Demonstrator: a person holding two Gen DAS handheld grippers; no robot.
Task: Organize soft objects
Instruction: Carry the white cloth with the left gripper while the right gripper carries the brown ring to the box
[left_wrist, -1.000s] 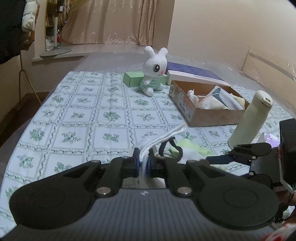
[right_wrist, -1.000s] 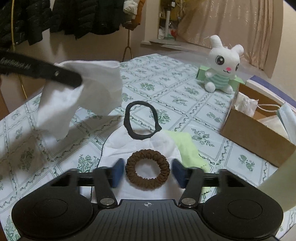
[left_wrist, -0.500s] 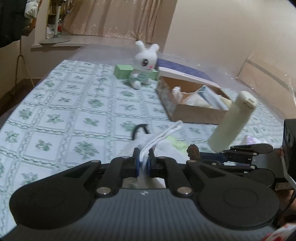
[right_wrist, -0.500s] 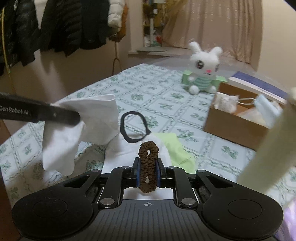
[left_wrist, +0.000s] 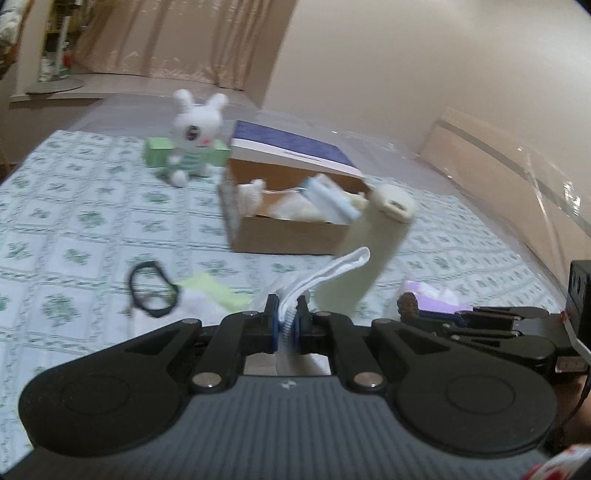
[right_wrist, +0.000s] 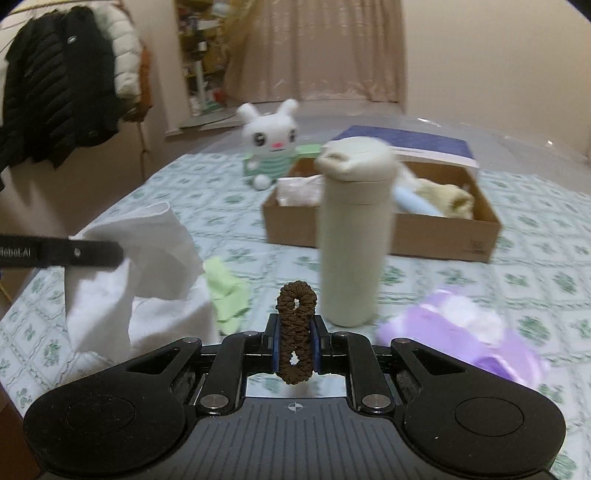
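- Left wrist view: the left gripper (left_wrist: 284, 326) has its fingers clamped on a fold of white cloth (left_wrist: 325, 273), which sticks up and forward from the pinch. A second ago this view looked across open tablecloth; now the cardboard box (left_wrist: 291, 236) sits nearer and more central, so the cloth is probably being carried toward it.
- The box holds a jumble of pale soft items, white, cream and light blue; I cannot tell them apart. A blue-covered lid or book (left_wrist: 291, 149) leans on its far rim.
- Left on the desk (left_wrist: 74, 229): a black hair band (left_wrist: 151, 290), a lime-green cloth (left_wrist: 214, 290), and a cream bottle (left_wrist: 373, 251) standing between gripper and box.
- Right wrist view: the right gripper (right_wrist: 295, 341) is closed on a brown scrunchie (right_wrist: 296, 332), squeezed into a figure-eight. A second ago the scrunchie lay flat between parted fingers; now it is lifted clear, so the pick looks done and the drop remains.
- The bottle stands just ahead, partly hiding the box; the approach likely needs to go round it.
- A plush rabbit (right_wrist: 273, 142) sits beyond the box, and a purple packet (right_wrist: 461, 332) lies at the right.
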